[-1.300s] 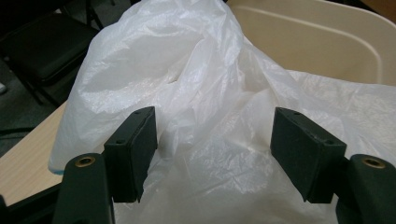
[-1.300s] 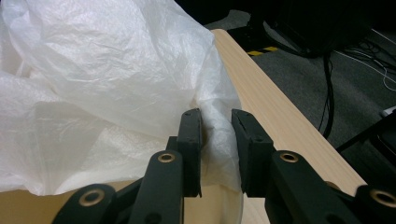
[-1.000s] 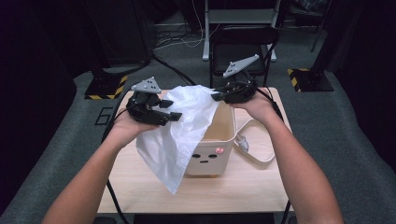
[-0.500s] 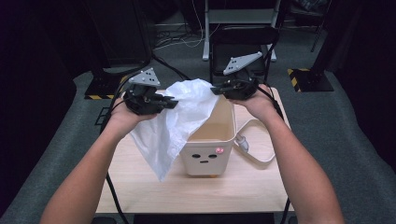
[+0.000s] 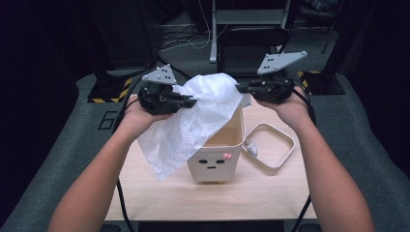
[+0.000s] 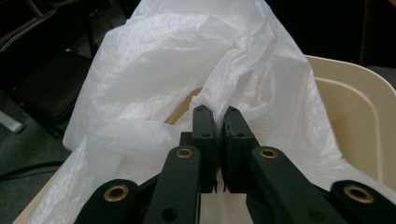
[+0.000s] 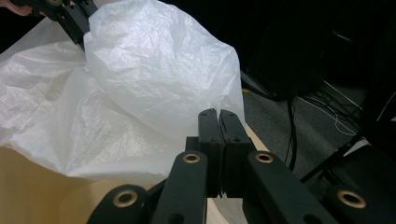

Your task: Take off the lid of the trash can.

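The table is lit evenly from above; surroundings are left dark. Slight softness is seen throughout, and the white bag is nearly overexposed.

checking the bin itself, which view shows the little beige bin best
The high view: the beige bin stands whole on the table, face print toward the camera, white bag draped over its left side. The left gripper view gives its rim behind the bag; the right gripper view, a beige patch.
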### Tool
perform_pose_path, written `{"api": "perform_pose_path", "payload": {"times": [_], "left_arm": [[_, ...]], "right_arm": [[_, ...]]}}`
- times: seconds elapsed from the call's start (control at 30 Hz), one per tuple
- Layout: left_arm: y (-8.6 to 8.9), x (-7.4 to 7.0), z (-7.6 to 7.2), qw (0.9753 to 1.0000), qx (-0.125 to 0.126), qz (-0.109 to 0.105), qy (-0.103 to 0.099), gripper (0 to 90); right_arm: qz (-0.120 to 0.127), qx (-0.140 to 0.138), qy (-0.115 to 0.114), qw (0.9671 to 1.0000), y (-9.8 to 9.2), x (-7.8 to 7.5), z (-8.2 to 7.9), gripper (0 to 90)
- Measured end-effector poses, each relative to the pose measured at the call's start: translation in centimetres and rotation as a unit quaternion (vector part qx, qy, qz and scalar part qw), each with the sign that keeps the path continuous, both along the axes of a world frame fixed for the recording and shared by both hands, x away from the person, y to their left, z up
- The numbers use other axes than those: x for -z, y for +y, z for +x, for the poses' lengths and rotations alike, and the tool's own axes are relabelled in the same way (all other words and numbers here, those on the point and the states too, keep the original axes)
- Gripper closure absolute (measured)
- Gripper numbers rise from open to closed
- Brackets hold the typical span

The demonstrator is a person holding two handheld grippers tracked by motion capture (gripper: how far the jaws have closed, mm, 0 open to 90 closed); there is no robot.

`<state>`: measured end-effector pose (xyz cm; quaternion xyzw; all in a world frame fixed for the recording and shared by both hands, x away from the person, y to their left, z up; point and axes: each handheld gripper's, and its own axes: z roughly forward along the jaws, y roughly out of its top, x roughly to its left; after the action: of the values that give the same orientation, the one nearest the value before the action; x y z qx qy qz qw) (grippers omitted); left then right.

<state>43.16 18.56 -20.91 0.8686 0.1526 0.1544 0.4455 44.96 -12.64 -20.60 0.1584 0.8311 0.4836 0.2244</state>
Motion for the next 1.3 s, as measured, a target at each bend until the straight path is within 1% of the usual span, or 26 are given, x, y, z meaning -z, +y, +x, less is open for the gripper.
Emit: {"api": "perform_pose_path", "payload": {"times": [0.1,0.3,0.33,0.37,0.5,0.63,0.7,0.73,0.77,0.83,0.87,0.93,1.0,1.23,1.3], "left_arm": [[-0.9,0.1,0.2,1.0000,0.009,-0.004,0.002,85.1],[-2.9,0.1,0.2,0.9996,0.029,-0.004,0.003,85.1],[-3.6,0.1,0.3,0.9994,0.035,-0.001,0.003,85.1],[-3.8,0.1,0.3,0.9993,0.037,0.000,0.003,85.1],[-5.2,0.4,0.3,0.9987,0.050,0.005,0.004,85.1],[-6.4,1.1,0.4,0.9977,0.065,0.016,0.012,85.1],[-6.9,1.5,0.5,0.9970,0.071,0.023,0.020,85.1],[-7.2,1.7,0.5,0.9964,0.076,0.029,0.023,85.1],[-7.5,1.9,0.4,0.9958,0.081,0.038,0.021,85.0],[-7.8,2.0,0.4,0.9951,0.086,0.043,0.021,84.9],[-8.0,2.0,0.4,0.9947,0.090,0.044,0.025,84.8],[-8.3,2.0,0.6,0.9939,0.091,0.056,0.027,84.8],[-8.4,2.0,0.7,0.9935,0.092,0.060,0.031,84.7],[-8.4,2.0,0.4,0.9921,0.101,0.066,0.034,83.1],[-8.4,2.0,0.4,0.9923,0.100,0.065,0.034,82.8]], "right_arm": [[0.005,0.006,0.001,1.0000,-1.5,0.2,-0.7,88.8],[0.006,0.014,-0.003,0.9999,-3.3,1.0,-2.1,88.9],[0.009,0.015,-0.004,0.9998,-3.6,1.1,-2.4,88.8],[0.015,0.018,-0.007,0.9997,-4.2,1.2,-2.8,88.9],[0.028,0.023,-0.013,0.9992,-5.3,1.4,-3.6,88.9],[0.035,0.025,-0.017,0.9989,-6.1,2.0,-4.7,88.8],[0.036,0.023,-0.018,0.9989,-6.3,2.2,-4.9,88.8],[0.039,0.024,-0.017,0.9988,-6.3,2.3,-5.1,88.8],[0.042,0.022,-0.017,0.9987,-6.4,2.3,-5.1,88.8],[0.043,0.018,-0.017,0.9988,-6.2,2.4,-5.2,88.8],[0.044,0.016,-0.017,0.9988,-6.2,2.4,-5.3,88.8],[0.045,0.009,-0.015,0.9988,-5.8,2.4,-5.4,88.8],[0.046,0.001,-0.014,0.9989,-5.4,2.3,-5.4,88.8],[0.046,-0.031,-0.012,0.9984,-3.1,2.2,-5.2,88.6],[0.044,-0.041,-0.010,0.9981,-2.2,2.2,-5.1,88.4]]}}
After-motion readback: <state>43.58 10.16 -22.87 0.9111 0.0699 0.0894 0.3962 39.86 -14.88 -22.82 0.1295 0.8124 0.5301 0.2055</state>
